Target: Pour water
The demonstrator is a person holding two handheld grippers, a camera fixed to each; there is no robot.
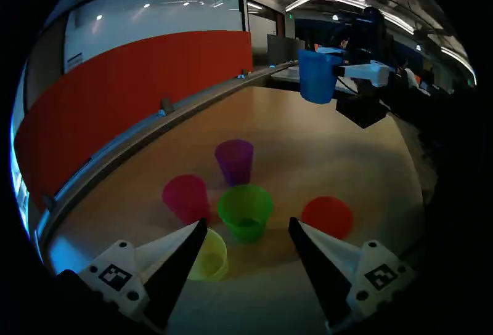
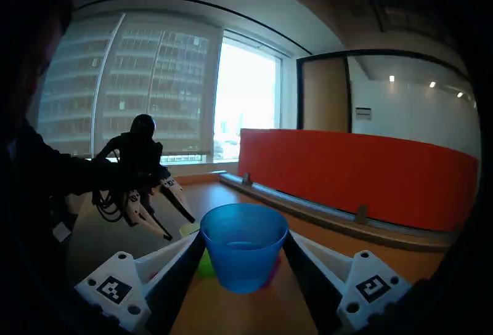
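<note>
left gripper view: the left gripper hangs over the wooden counter with its jaws wide and nothing between them. a yellow cup stands just beside its left finger. past the tips stands a green cup, with a pink cup to its left, a red cup to its right and a purple cup behind it. farther off, over the far end of the counter, the right gripper holds the blue cup upright in the air. an orange partition runs along the counter's left edge.

right gripper view: the jaws press on both sides of the blue cup, and some water shows inside. beyond it, a sleeved arm holds the left gripper above the counter, with a bright window behind.
</note>
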